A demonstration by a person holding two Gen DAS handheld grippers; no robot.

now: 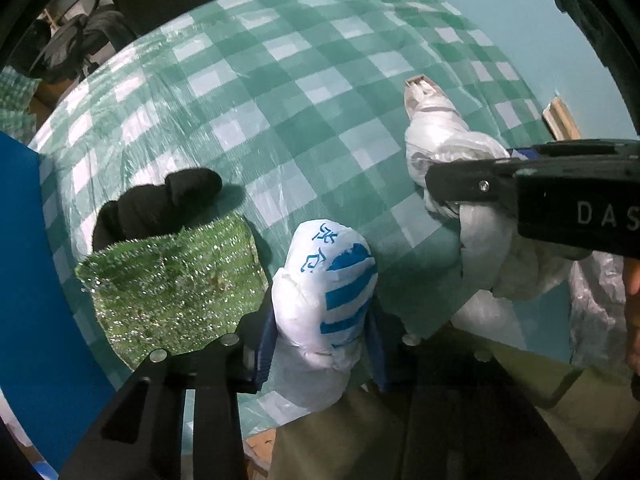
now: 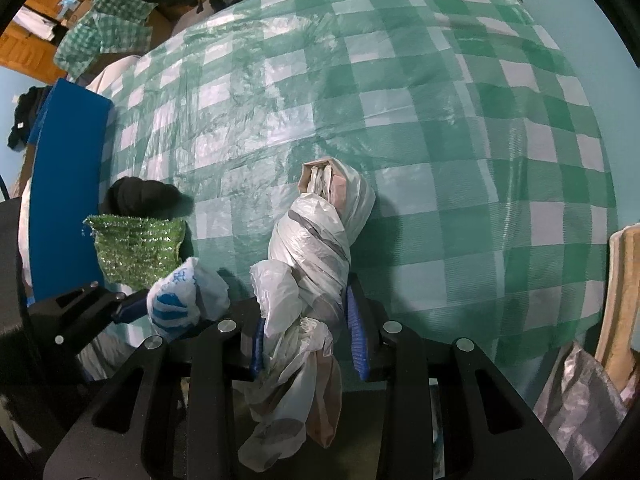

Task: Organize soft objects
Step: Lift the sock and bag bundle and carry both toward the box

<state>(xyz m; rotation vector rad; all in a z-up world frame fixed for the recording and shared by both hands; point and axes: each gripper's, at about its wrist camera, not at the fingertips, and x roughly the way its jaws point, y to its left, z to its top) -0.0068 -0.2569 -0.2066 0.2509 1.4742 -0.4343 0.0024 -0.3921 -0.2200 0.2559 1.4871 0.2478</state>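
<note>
A knotted white plastic bag with blue stripes and blue print (image 1: 326,280) sits between the blue pads of my left gripper (image 1: 322,344), which is shut on it just above the checked cloth. From the right wrist view the same bag (image 2: 176,300) shows at lower left. My right gripper (image 2: 308,338) is shut on a long twisted bundle of white and grey plastic bags (image 2: 316,240), whose far end rests on the cloth. A black rolled cloth (image 1: 160,208) and a green glittery scrubbing cloth (image 1: 172,280) lie left of the left gripper.
A green and white checked plastic tablecloth (image 2: 400,120) covers the table. A blue box wall (image 2: 68,160) stands along the left edge. A wooden piece (image 2: 620,300) and a crinkled silver bag (image 2: 576,412) are at the right edge. Dark clutter lies beyond the far left corner.
</note>
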